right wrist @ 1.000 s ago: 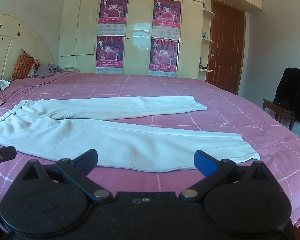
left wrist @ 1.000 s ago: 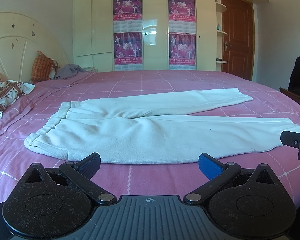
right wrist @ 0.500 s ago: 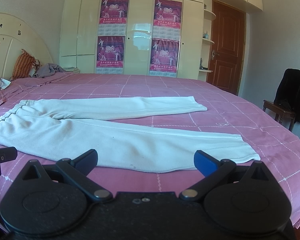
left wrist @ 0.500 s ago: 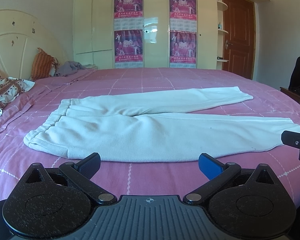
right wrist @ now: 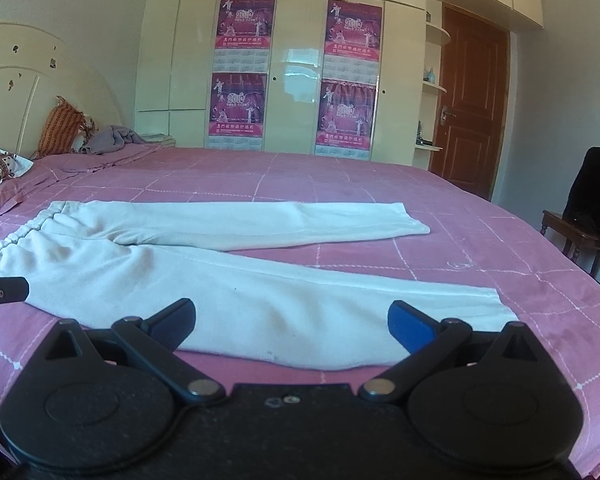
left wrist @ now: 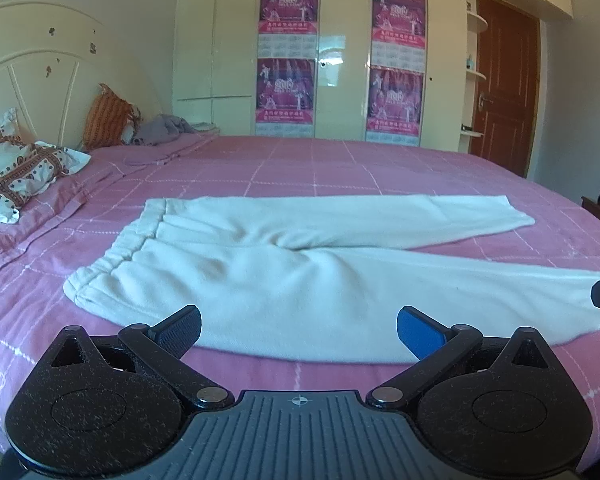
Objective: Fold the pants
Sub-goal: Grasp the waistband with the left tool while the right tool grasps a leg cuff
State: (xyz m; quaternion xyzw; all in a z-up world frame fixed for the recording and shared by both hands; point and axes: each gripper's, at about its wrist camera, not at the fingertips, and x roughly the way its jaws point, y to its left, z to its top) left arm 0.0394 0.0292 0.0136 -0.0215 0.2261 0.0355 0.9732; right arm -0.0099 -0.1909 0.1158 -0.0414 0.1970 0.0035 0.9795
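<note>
Pants (left wrist: pixel 300 276), cream, spread flat and unfolded on pink bedspread (left wrist: pixel 340 168); waistband toward headboard side, legs splayed apart toward door side. Left gripper (left wrist: pixel 299 328) low over near edge by the hips, jaws spread wide, holding nothing. Right gripper (right wrist: pixel 292 322) over the lower leg, jaws likewise spread, empty. Closer to the fabric than a second ago; pants unmoved.

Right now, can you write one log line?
phase: before fold | pants: flat on bed | left gripper: open | right gripper: open
</note>
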